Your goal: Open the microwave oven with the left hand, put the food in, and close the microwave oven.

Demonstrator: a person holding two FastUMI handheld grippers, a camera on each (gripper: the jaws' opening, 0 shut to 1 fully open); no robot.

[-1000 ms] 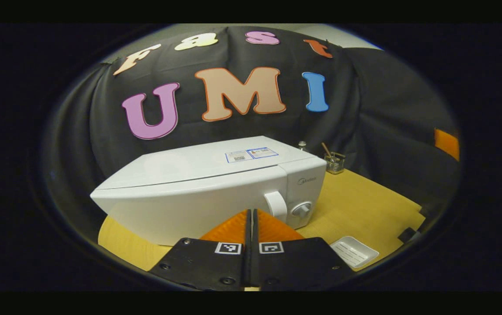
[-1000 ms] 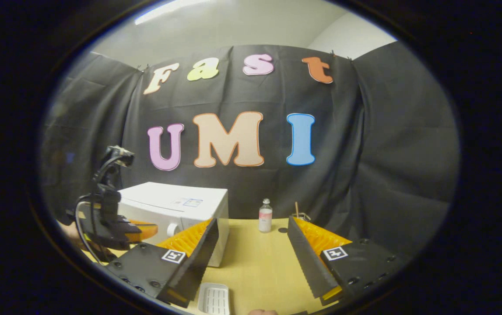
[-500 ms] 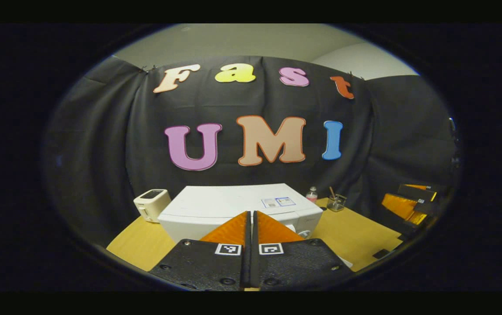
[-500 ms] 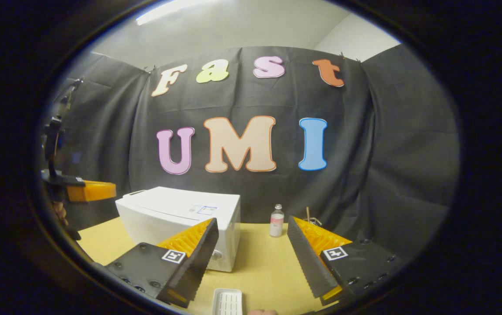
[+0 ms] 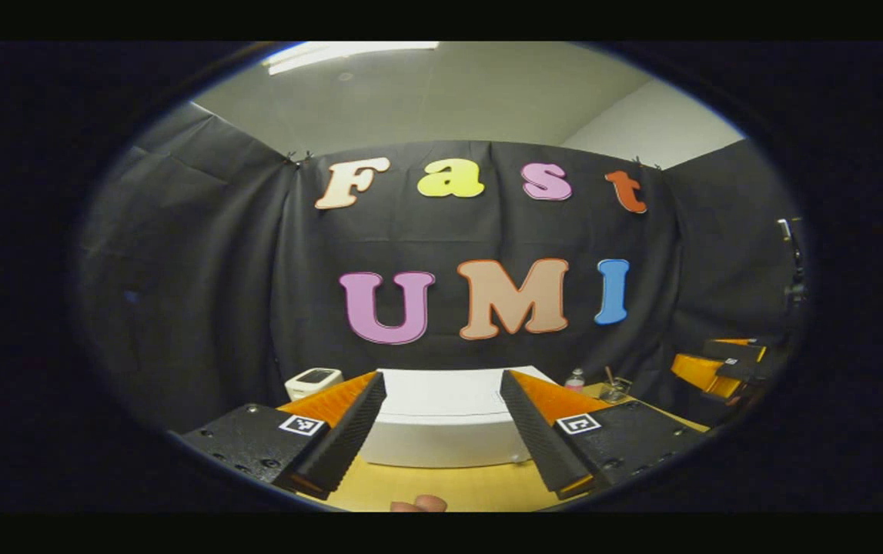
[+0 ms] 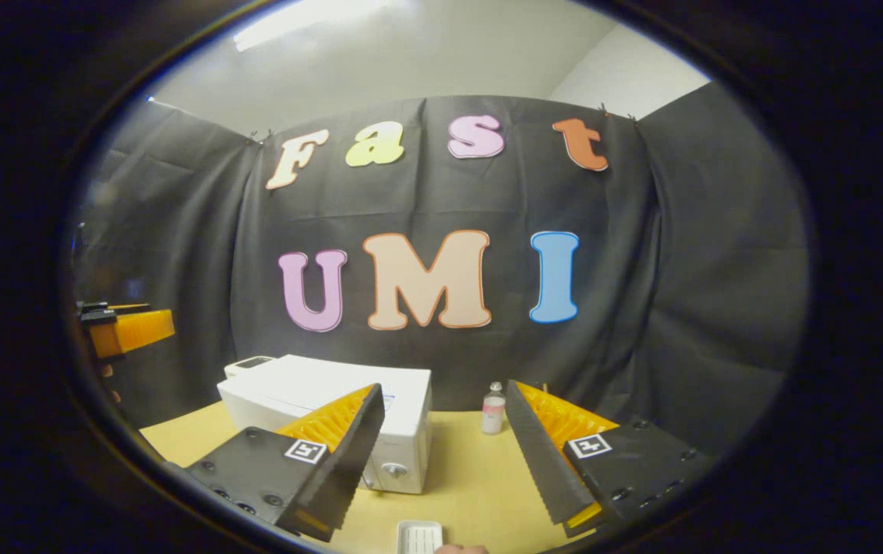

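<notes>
Two grippers hang above the table, each with its fingers spread wide and nothing between them. In the left gripper view, the left gripper [image 5: 441, 435] frames the white microwave oven [image 5: 445, 427], which sits on the yellow wooden table [image 5: 449, 486] just beyond the fingertips, its door closed as far as this low angle lets one judge. A fingertip [image 5: 419, 504] of the person peeks in at the bottom edge of that view.

In the right gripper view, the right gripper [image 6: 445, 462] is likewise released, held over bare tabletop to the right of the microwave oven [image 6: 333, 392]. A small white ribbed tray [image 6: 419, 536] lies on the table [image 6: 472, 469] just below and between the fingers, at the bottom edge; whether it carries any food cannot be told. The oven's round knob [image 6: 394, 468] faces this camera at the lower front corner.

Farther back, a small white appliance with a dark top [image 5: 313, 380] stands left of the oven, near the black cloth wall [image 5: 202, 308]. To the right of the oven stand a small clear bottle with pink contents [image 6: 493, 409] and a glass jar holding a stick [image 5: 615, 387]. The right gripper also appears at the far right edge of the left gripper view, and the left gripper at the far left edge of the right gripper view, both well apart from the oven.
</notes>
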